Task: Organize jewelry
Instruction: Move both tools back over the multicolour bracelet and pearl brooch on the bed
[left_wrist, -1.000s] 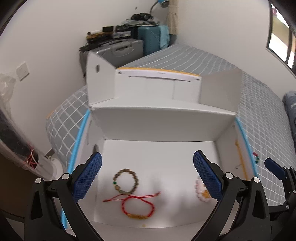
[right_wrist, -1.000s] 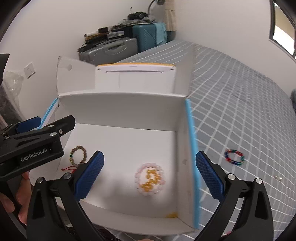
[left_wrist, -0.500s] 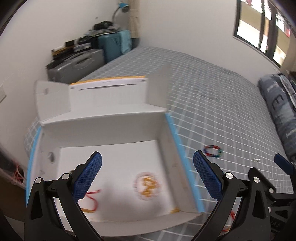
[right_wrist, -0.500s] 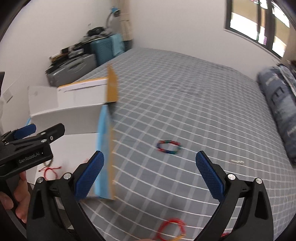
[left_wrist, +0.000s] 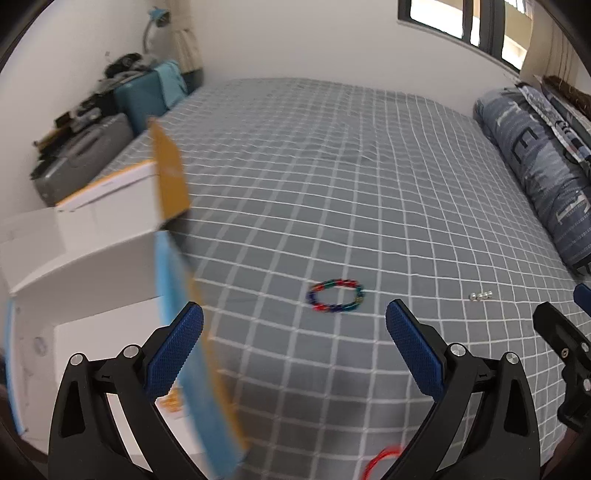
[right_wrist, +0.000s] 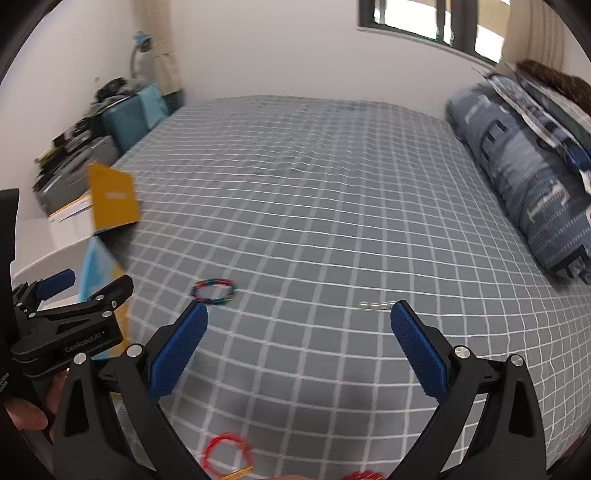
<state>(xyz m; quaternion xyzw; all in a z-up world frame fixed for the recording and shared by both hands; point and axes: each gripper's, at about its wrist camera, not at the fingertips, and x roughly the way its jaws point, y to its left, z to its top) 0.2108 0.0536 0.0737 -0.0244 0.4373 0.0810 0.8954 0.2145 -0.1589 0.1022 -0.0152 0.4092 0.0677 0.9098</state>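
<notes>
Left gripper (left_wrist: 293, 347): hovering low over the bed (left_wrist: 332, 177), pointing forward along the grey checked cover; blue-padded fingers (left_wrist: 173, 354) standing wide apart, gripping nothing. In the right wrist view it is showing at the left edge, held by a hand (right_wrist: 27, 406) partly visible beneath it.

Right gripper (right_wrist: 299, 349): also hovering over the bed, aimed across the cover toward the far wall; fingers (right_wrist: 179, 354) spread wide, empty.

Multicoloured bead bracelet (left_wrist: 335, 296): lying flat on the bed, well ahead of the left gripper and between its two fingers as seen by that camera; its oval is running left to right. In the right wrist view it is lying just beyond the left finger tip (right_wrist: 213, 291).

Small silver beads (left_wrist: 480, 295): sitting in a short row on the cover, to the right of the bracelet and apart from it; row running roughly left to right.

Red cord bracelet (right_wrist: 227, 456): lying flat on the bed near the bottom edge of the right wrist view, between the right gripper's arms; a gold bar is showing at its near side.

White box (left_wrist: 92, 236): standing open at the left on the bed, flaps raised, blue and orange outer faces showing; blurred, contents mostly hidden.

Folded blue quilt (left_wrist: 535, 166): lying along the right side of the bed.
</notes>
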